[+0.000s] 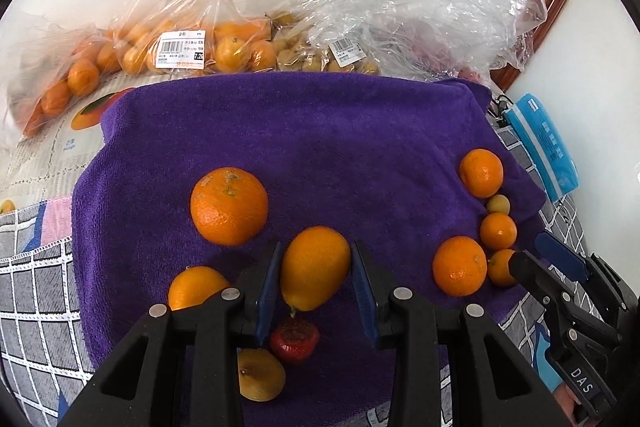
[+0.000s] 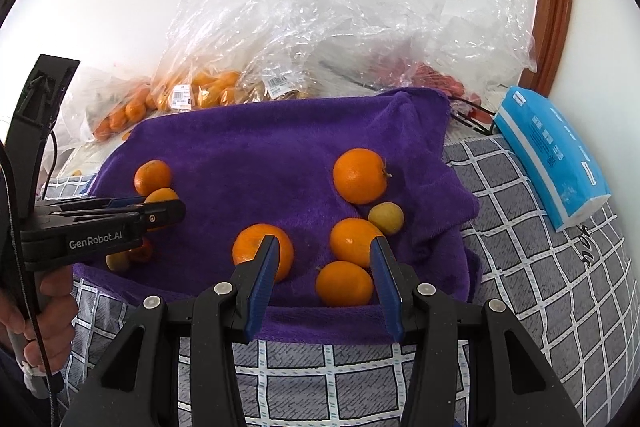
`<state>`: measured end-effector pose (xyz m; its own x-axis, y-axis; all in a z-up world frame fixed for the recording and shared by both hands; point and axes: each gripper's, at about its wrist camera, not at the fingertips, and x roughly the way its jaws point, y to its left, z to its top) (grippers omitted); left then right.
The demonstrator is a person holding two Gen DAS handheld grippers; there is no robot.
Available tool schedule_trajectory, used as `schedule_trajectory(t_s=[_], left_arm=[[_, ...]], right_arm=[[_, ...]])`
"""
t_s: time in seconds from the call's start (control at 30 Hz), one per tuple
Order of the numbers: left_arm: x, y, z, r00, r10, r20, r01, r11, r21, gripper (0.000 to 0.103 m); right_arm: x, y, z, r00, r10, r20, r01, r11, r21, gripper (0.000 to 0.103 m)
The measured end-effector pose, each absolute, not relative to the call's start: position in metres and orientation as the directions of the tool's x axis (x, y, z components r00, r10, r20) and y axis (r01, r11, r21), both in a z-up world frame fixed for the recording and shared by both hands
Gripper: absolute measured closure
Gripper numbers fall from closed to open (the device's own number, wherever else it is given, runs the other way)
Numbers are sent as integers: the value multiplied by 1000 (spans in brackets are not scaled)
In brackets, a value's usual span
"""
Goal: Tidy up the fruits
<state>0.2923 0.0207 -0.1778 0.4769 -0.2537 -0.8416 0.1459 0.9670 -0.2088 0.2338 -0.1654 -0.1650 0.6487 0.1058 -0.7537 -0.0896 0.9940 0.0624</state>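
A purple towel (image 1: 320,147) carries two loose groups of fruit. My left gripper (image 1: 316,247) is shut on an oval orange fruit (image 1: 315,269), its blue pads pressing both sides. Around it lie a big orange (image 1: 229,205), another orange (image 1: 196,287), a red fruit (image 1: 295,341) and a yellowish fruit (image 1: 260,375). My right gripper (image 2: 324,241) hangs open over the towel's (image 2: 280,155) near edge. Under it sit two small oranges (image 2: 344,283) (image 2: 354,241), untouched, with an orange (image 2: 262,255) behind its left finger. A larger orange (image 2: 360,175) and a pale yellow fruit (image 2: 386,218) lie beyond.
Clear plastic bags of oranges (image 1: 180,51) and other fruit (image 2: 440,79) are piled along the white wall behind the towel. A blue tissue pack (image 2: 552,155) lies at the right on the grey checked cloth (image 2: 520,247). A hand (image 2: 52,307) holds the left gripper (image 2: 160,207).
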Motion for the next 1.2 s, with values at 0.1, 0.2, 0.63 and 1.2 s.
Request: schedule_trajectory(t_s=[0.1, 0.2, 0.63, 1.2], left_arm=[[290, 20, -173, 485, -261, -835, 157, 965, -211, 64], [287, 20, -168, 492, -263, -830, 161, 964, -209, 62], [233, 36, -117, 571, -229, -788, 140, 973, -182, 52], [115, 55, -54, 661, -231, -714, 128, 972, -196, 26]], right_arm=[[233, -168, -166, 646, 101, -757, -79, 995, 65, 56], [232, -169, -164, 645, 92, -758, -68, 996, 63, 56], [202, -173, -119, 676, 44, -736, -5, 998, 55, 56], [114, -172, -59, 682, 1, -731, 36, 999, 35, 19]])
